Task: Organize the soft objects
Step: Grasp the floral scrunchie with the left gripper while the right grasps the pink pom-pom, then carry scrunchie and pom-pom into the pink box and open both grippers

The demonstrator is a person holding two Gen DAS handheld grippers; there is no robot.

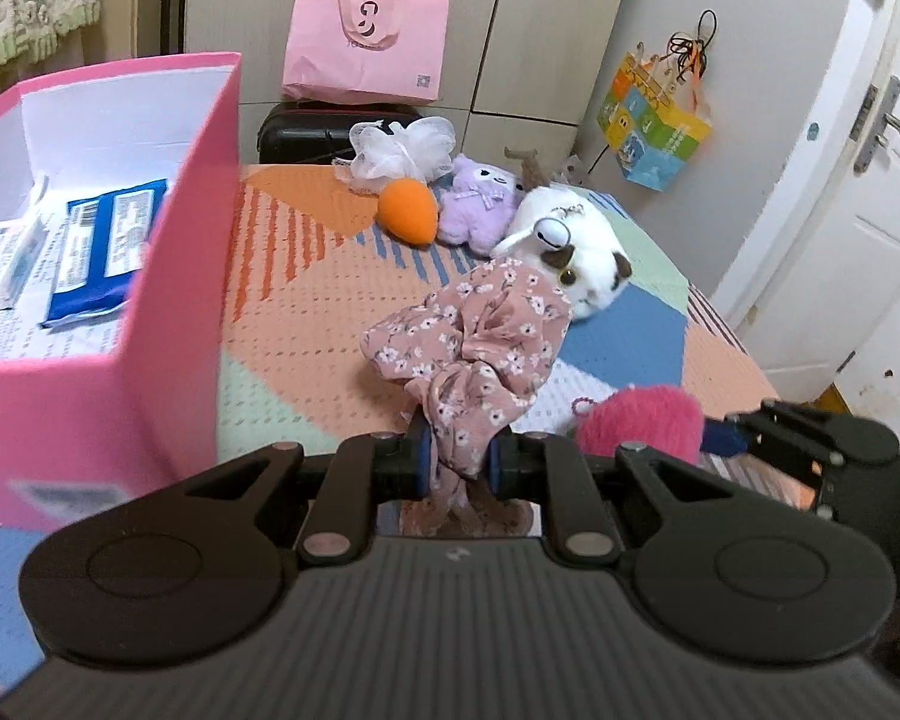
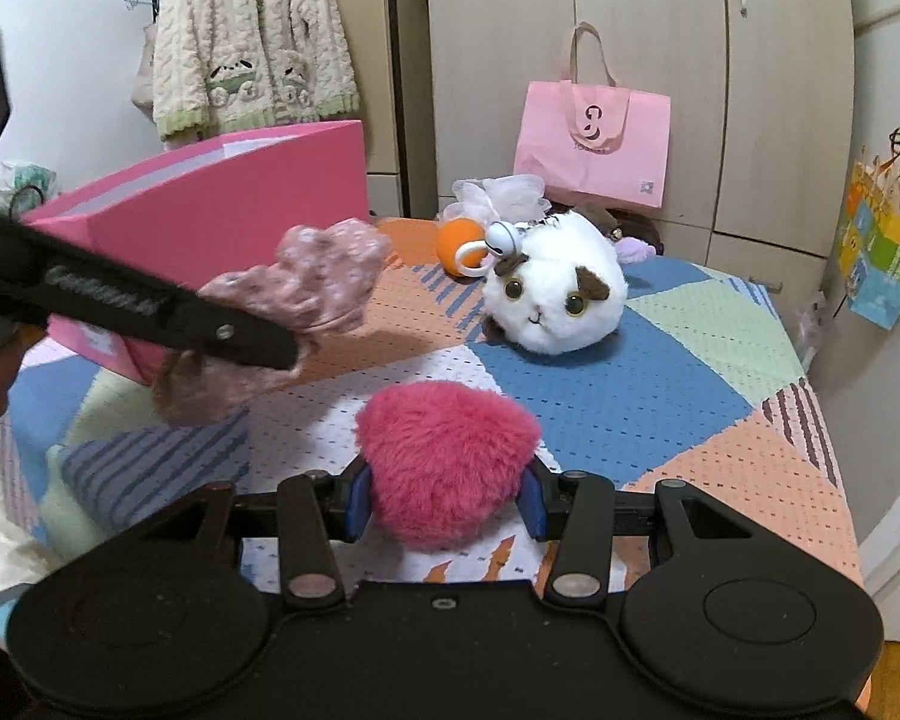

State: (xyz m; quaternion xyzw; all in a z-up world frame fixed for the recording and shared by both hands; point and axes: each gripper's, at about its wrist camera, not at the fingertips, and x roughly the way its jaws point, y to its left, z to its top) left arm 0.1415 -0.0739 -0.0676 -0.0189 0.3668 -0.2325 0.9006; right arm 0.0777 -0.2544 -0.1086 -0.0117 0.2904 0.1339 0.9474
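Two hand-held grippers at work over a bed spread with a patchwork cover point(image 2: 660, 372), each carrying one soft item. The left gripper point(image 1: 461, 459) is clamped tight on the gathered end of a floral fabric scrunchie point(image 1: 474, 342), pinching it where the cloth bunches so that the loose ruffles stand clear above the cover; it points obliquely downward, with the open pink box point(image 1: 168, 276) close on its left. The box, already holding flat packets point(image 1: 102, 246), is probably the destination, which would explain why the scrunchie is carried beside its wall. The right gripper point(image 2: 447, 501) grips a pink fluffy pompom point(image 2: 444, 450) across its width, jaws partly spread around the pile, also tilted downward. Still lying on the cover, well beyond both grippers: a white plush animal point(image 2: 561, 300), an orange carrot-shaped toy point(image 1: 409, 210), a lilac plush point(image 1: 477, 204) and a mesh bath puff point(image 1: 402, 147).
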